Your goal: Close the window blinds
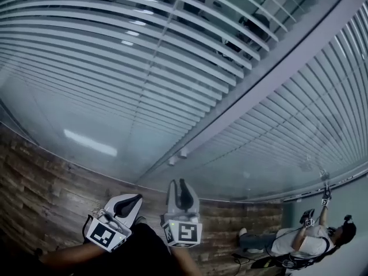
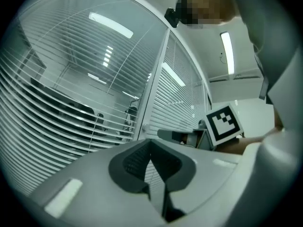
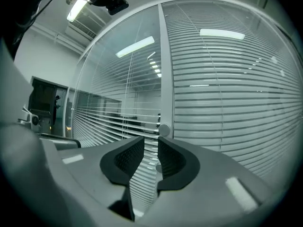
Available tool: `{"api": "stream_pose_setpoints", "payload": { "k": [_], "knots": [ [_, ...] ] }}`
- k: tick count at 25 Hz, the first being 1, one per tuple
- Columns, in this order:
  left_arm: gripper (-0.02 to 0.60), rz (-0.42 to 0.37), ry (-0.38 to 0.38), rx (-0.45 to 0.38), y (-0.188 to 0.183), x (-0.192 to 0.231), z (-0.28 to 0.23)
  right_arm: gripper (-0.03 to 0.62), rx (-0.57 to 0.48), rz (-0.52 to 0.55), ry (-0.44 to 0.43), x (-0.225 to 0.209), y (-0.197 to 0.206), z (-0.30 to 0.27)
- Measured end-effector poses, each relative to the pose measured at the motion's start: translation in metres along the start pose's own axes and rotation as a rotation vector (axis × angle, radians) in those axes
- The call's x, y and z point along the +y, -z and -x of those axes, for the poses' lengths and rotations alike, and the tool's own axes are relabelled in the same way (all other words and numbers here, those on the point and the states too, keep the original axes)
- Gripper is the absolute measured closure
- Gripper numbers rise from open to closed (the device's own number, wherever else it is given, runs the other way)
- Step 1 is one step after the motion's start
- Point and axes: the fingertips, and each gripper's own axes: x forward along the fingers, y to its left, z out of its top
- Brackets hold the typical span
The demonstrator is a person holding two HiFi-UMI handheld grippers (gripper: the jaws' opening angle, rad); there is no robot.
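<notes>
Left gripper [image 1: 133, 200] is sitting with its jaws together and empty, while right gripper [image 1: 180, 184] is holding its jaws slightly apart with nothing between them. Both are pointing at the blinds [image 1: 144, 68] in the glass wall ahead, without touching. A knob [image 1: 183, 152] is sitting on the frame post just beyond them.

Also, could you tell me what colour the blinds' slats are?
White slats, clearest in the right gripper view.

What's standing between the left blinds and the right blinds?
A pale upright frame post with a round knob parts the left blinds from the right blinds; right gripper view shows it.
</notes>
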Motion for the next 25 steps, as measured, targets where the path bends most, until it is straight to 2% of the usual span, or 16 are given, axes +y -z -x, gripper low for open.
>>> {"api": "stream_pose_setpoints", "payload": {
  "k": [3,9,11,14,18,21,25],
  "knots": [
    [0.583,-0.001,-0.021,-0.013,-0.01,0.001,-0.011,0.486,-0.005,0.005,-0.007,-0.012,-0.014,-0.021],
    [0.583,-0.015,-0.034,-0.013,-0.012,0.004,-0.027,0.456,-0.009,0.047,0.027,-0.035,-0.025,-0.057],
    [0.583,-0.036,-0.054,-0.003,-0.009,0.014,-0.026,0.45,-0.005,0.05,0.032,-0.038,-0.024,-0.061],
    [0.583,-0.019,-0.092,0.023,-0.004,0.024,-0.025,0.45,-0.005,0.047,0.037,-0.036,-0.022,-0.066],
    [0.583,-0.022,-0.081,0.038,-0.002,0.024,-0.027,0.464,-0.025,0.1,0.081,-0.039,-0.026,-0.07],
    [0.583,-0.02,-0.091,0.054,0.002,0.028,-0.026,0.468,-0.02,0.218,0.074,-0.036,-0.029,-0.071],
    [0.583,-0.018,-0.085,0.052,0.004,0.028,-0.026,0.471,0.066,0.551,0.068,-0.03,-0.024,-0.071]
  ]
}}
